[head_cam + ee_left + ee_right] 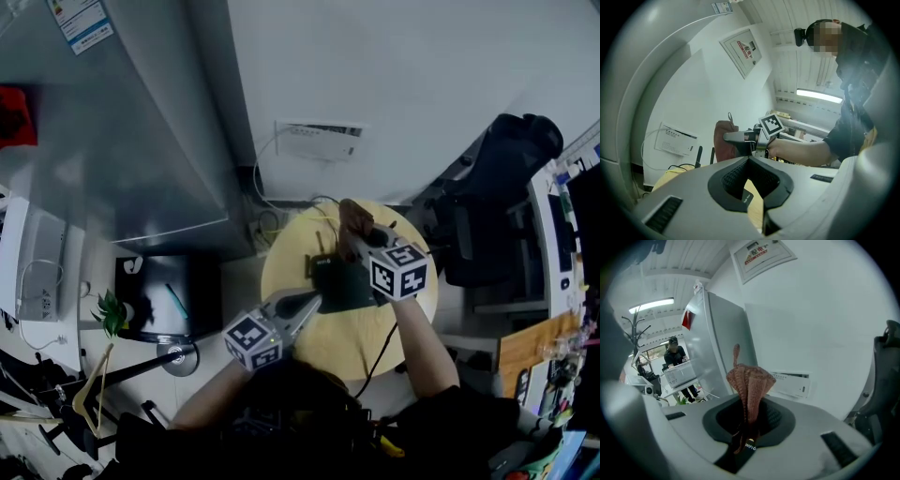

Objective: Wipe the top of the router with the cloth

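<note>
Left tool [312,303], lower centre: jaws closed to a point, empty, tip just beside the lower-left edge of the router [339,284]. Router is a flat black box with stub antennas up, on a round pale-wood table [281,272]. Right tool [359,242] sits over it, clamped on the cloth [354,217], a ribbed rust-brown knit bunched past the router's upper edge.
</note>
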